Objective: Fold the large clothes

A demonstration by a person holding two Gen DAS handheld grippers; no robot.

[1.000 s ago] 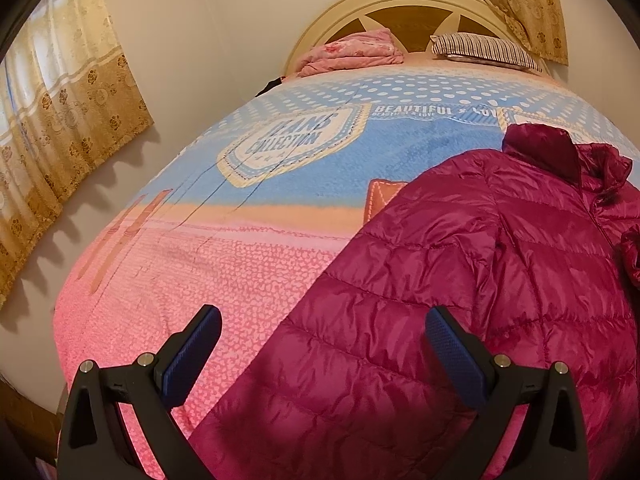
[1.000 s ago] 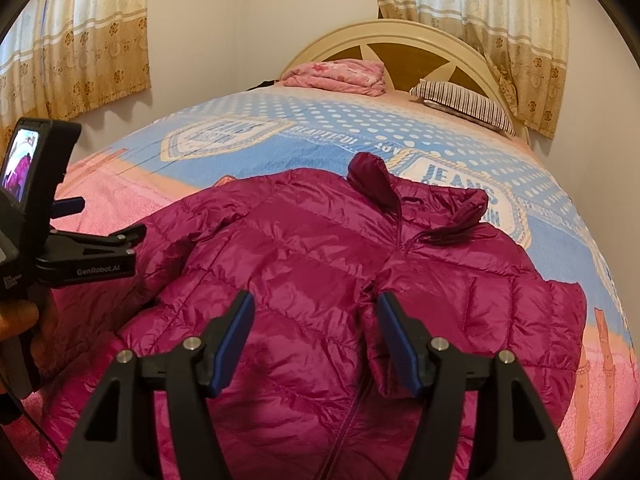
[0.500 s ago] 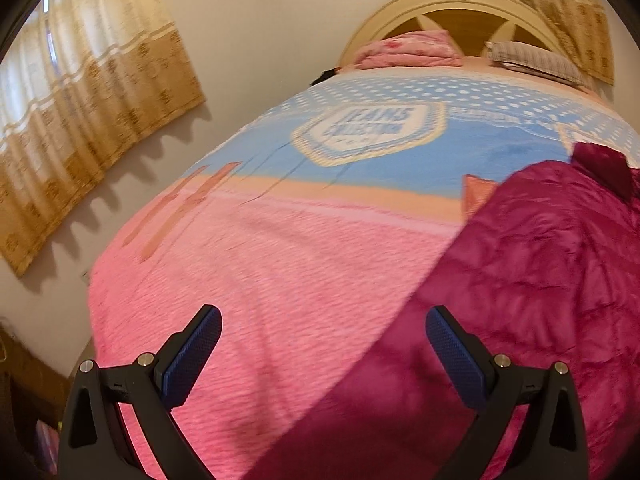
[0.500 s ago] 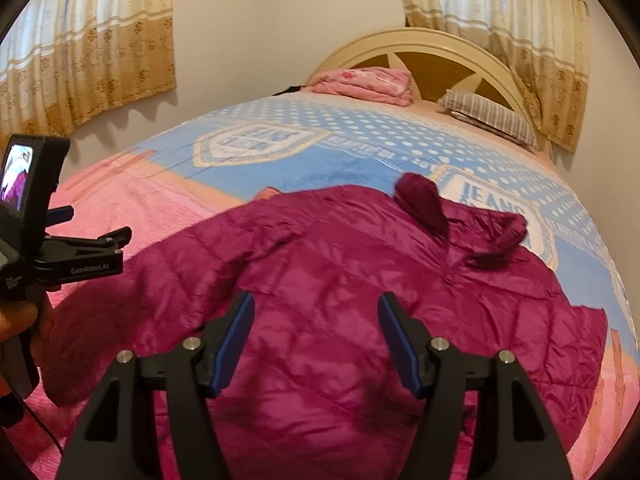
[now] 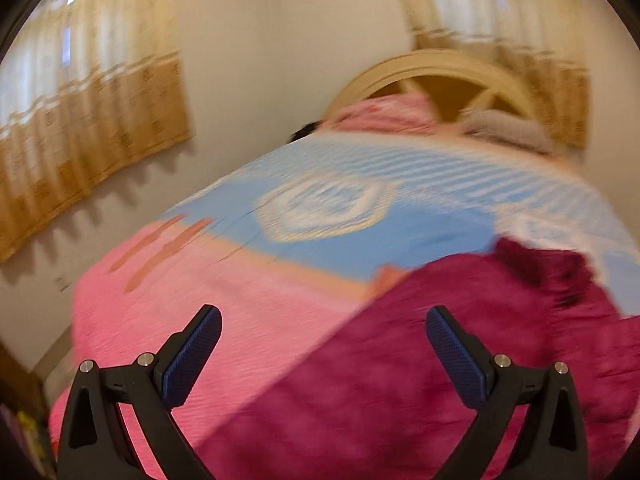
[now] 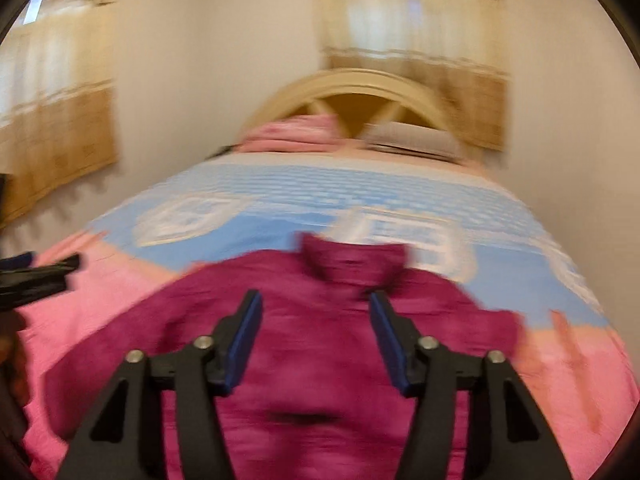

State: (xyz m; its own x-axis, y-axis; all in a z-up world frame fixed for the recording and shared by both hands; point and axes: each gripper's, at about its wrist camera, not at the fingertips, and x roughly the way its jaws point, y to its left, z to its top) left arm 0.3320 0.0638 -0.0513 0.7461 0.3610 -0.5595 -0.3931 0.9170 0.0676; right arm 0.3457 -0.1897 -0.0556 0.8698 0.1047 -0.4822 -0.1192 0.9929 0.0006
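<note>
Right wrist view: right gripper (image 6: 316, 340) closing, empty, above puffer jacket (image 6: 320, 360). Left gripper (image 5: 324, 354) open, empty. Risk: slippery fabric slides w/ thin pinch.

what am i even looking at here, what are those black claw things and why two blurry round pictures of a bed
Each picture comes from a wide-angle camera mounted on a hand-held gripper, a two-fingered clamp that a person carries, one in each hand. The camera looks forward along the fingers, which is why black arms with blue pads fill the bottom edge.

One picture shows the left gripper, jaws wide apart with nothing between them. The other shows the right gripper, its jaws closing, also with nothing between them. The left one also appears at that picture's left edge.

Below them a magenta puffer jacket lies spread on a pink and blue bedspread. A folded pink blanket and a pillow sit by the headboard. The blur is camera motion.
</note>
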